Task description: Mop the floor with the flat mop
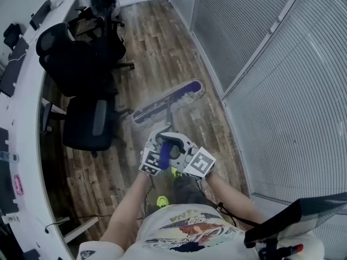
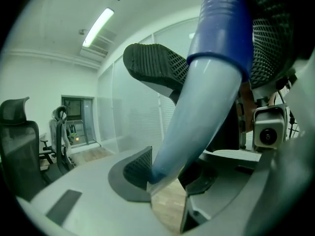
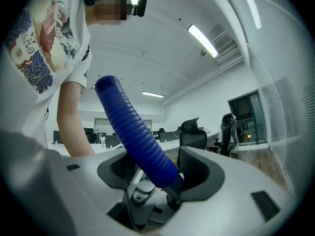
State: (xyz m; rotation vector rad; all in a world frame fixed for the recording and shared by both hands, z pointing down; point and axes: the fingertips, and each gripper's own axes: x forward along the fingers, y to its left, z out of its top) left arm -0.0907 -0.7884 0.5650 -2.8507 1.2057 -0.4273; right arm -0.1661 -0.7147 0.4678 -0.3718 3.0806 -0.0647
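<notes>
In the head view the flat mop's head (image 1: 169, 102) lies on the wood floor ahead of me, its shaft rising to my hands. My left gripper (image 1: 156, 145) and right gripper (image 1: 180, 146) sit side by side on the blue handle grip (image 1: 164, 156). In the left gripper view, the pale shaft (image 2: 197, 122) with its blue sleeve (image 2: 219, 28) runs between the jaws of the left gripper (image 2: 167, 177), which is shut on it. In the right gripper view, the ribbed blue grip (image 3: 133, 127) is clamped between the jaws of the right gripper (image 3: 158, 173).
Two black office chairs (image 1: 81, 64) (image 1: 89, 124) stand left of the mop, beside a curved white desk (image 1: 24, 123). A glass partition with blinds (image 1: 271, 64) runs along the right. A small yellow-green object (image 1: 161, 201) lies on the floor by my feet.
</notes>
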